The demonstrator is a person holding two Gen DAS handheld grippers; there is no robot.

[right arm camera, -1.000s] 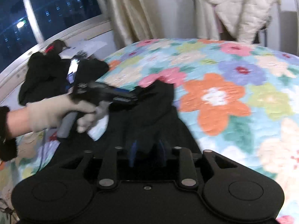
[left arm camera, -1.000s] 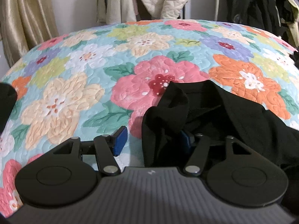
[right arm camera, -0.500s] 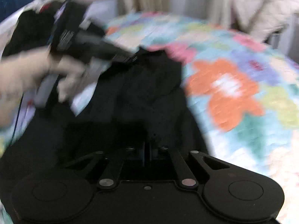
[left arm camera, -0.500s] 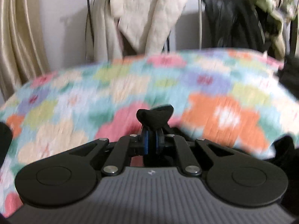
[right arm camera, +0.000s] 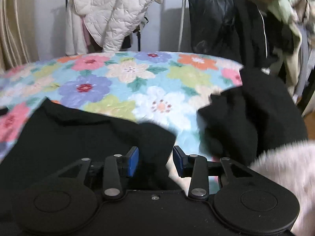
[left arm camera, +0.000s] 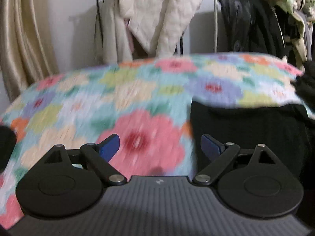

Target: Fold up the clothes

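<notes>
The left gripper (left arm camera: 159, 147) has its blue-padded fingers spread wide with nothing between them, hovering over a big pink flower on the floral quilt (left arm camera: 110, 98) that covers the bed; this view is smeared by motion blur. The black garment (left arm camera: 246, 129) lies spread on the quilt just to the right of that gripper, its near left edge running down beside the right blue pad, though whether pad and cloth touch cannot be told. The right gripper (right arm camera: 155, 160) is also spread, its jaws parted and pinching nothing, poised above the near right corner of the same black garment (right arm camera: 78, 135), which lies fairly flat across the lower left of the right wrist view; bare quilt (right arm camera: 157, 98) shows between the pads on the right side. A second heap of black cloth (right arm camera: 254, 118) sits bunched at the right edge of the bed, apart from the flat piece, and a fuzzy pale pink fabric (right arm camera: 285, 173) fills the lower right corner. Behind the bed hang a cream quilted jacket (right arm camera: 116, 9), a black jacket (right arm camera: 226, 25) and beige curtains (left arm camera: 21, 39) on the left
</notes>
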